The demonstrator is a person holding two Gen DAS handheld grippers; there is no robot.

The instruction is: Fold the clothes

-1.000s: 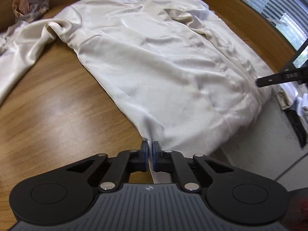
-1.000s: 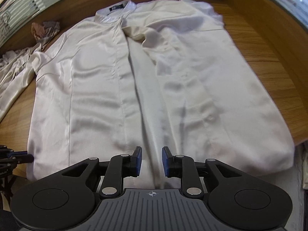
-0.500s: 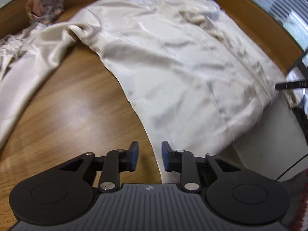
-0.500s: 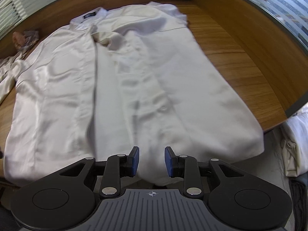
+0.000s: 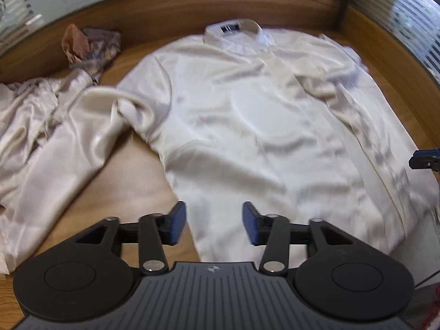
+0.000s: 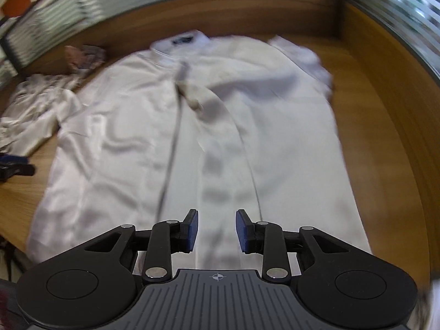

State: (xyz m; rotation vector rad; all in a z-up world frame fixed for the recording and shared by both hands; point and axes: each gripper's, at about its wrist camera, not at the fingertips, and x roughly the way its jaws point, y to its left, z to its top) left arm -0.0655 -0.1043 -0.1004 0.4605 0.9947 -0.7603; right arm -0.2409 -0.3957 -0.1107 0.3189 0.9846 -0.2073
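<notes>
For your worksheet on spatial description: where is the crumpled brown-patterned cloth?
In the left wrist view, the crumpled cloth lies far left on the table, beyond the shirt sleeve.

Your wooden table (image 5: pixel 115 181) carries three pieces of cloth.
You have a cream satin shirt (image 5: pixel 261 126) spread flat across the middle, collar toward the far raised edge, its hem at your near edge. Left of it lies a rumpled pale garment (image 5: pixel 24 115), and beyond that a crumpled brownish patterned cloth (image 5: pixel 88 48) near the back.
</notes>
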